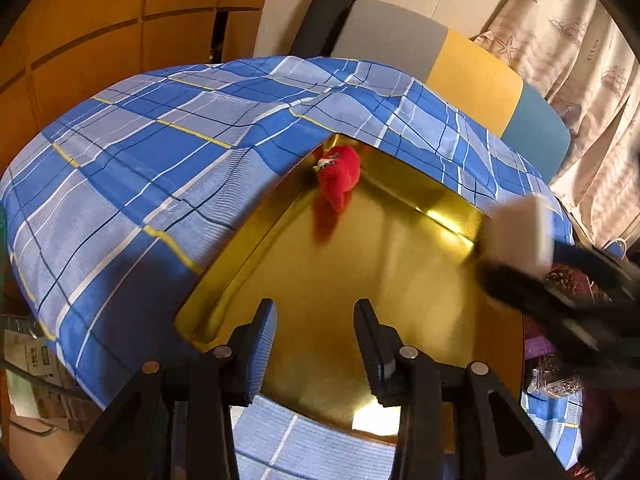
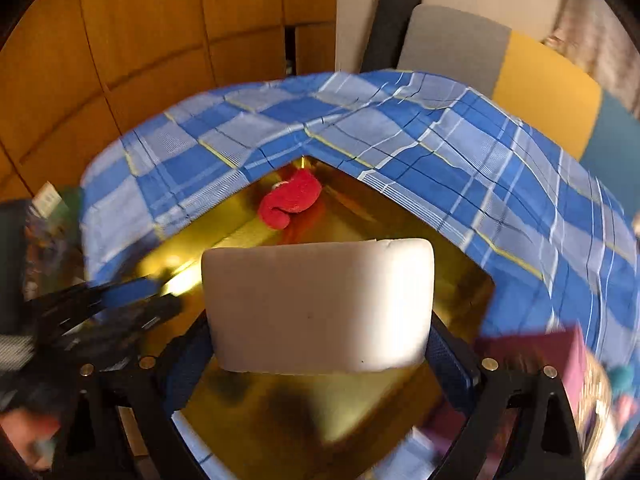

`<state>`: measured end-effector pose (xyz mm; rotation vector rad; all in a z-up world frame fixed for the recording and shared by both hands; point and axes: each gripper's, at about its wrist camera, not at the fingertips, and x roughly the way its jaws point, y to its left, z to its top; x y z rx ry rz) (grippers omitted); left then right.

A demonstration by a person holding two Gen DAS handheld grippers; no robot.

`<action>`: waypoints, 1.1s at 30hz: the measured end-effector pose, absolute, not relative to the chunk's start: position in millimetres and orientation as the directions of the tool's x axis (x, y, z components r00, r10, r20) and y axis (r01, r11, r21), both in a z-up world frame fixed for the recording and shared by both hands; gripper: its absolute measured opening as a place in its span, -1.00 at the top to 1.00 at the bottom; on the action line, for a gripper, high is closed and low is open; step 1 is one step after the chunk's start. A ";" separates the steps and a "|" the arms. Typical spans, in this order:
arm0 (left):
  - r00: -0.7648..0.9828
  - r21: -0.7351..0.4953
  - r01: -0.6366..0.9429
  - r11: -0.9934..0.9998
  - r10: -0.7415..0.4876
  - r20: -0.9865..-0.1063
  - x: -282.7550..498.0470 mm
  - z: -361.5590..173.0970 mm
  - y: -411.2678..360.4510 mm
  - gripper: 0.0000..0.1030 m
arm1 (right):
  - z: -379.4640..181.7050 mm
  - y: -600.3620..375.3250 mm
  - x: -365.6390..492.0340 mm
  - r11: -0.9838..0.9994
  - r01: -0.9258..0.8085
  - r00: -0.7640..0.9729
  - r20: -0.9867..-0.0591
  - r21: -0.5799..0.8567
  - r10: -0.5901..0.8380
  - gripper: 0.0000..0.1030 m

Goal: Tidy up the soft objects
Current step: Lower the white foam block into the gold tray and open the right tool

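A blue plaid bedsheet (image 1: 132, 168) surrounds a shiny gold rectangular tray (image 1: 360, 272), with a red plush toy (image 1: 338, 178) lying in the tray's far corner. Over the tray, the right gripper (image 2: 320, 344) clamps a white foam block (image 2: 320, 304); the left gripper (image 1: 316, 344) hangs parted, gripping nothing.

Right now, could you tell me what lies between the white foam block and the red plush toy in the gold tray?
Nothing: only bare gold tray floor separates white foam block from red plush toy, per right wrist view.
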<state>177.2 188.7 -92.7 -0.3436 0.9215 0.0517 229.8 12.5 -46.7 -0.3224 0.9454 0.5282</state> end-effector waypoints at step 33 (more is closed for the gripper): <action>0.643 -0.331 -0.111 0.937 -0.186 -0.743 143.7 -85.9 170.1 0.22 | 0.5 32.3 257.6 0.922 -0.387 0.601 -0.763 -0.018 0.238 -0.99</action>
